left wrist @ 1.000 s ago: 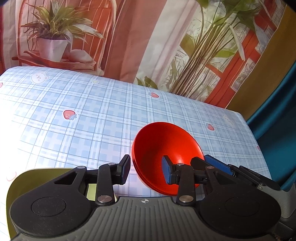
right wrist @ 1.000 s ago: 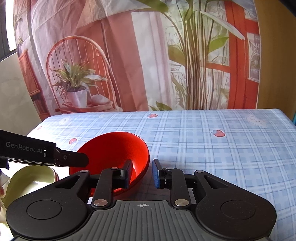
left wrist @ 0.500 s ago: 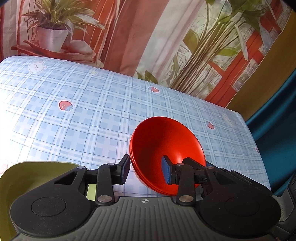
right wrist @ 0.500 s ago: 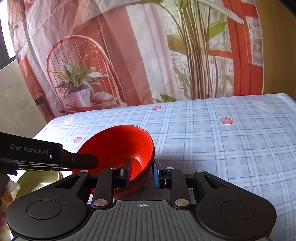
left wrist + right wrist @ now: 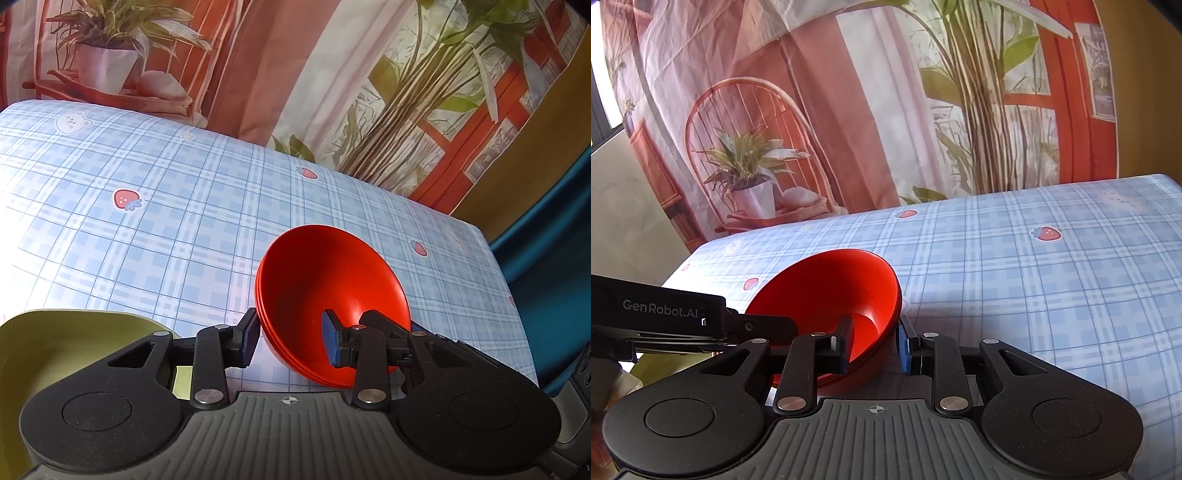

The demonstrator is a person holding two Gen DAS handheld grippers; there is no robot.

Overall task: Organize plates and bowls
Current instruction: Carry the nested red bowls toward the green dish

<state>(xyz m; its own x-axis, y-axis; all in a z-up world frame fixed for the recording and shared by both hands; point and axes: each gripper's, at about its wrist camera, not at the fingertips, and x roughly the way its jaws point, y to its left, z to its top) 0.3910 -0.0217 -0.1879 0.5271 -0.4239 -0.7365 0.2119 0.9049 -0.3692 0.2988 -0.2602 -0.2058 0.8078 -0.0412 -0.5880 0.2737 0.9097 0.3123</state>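
A red bowl (image 5: 328, 291), apparently a nested stack of red bowls, is tilted above the blue checked tablecloth (image 5: 166, 229). Both grippers straddle its rim. My left gripper (image 5: 290, 343) has one finger inside and one outside the near-left rim. My right gripper (image 5: 873, 343) grips the rim of the red bowl (image 5: 831, 291) on its right side, jaws close on it. A yellow-green dish (image 5: 55, 354) lies at the lower left in the left wrist view, partly hidden by the gripper body.
The table's right edge (image 5: 498, 266) drops off beside a teal curtain. A printed backdrop with plants and a chair hangs behind the table (image 5: 812, 129). The left gripper's body (image 5: 665, 314) crosses the left side of the right wrist view.
The red bowl has risen and tilted a little further. The right gripper's jaws have closed tighter on its rim. The yellow-green dish shows more in the left wrist view.
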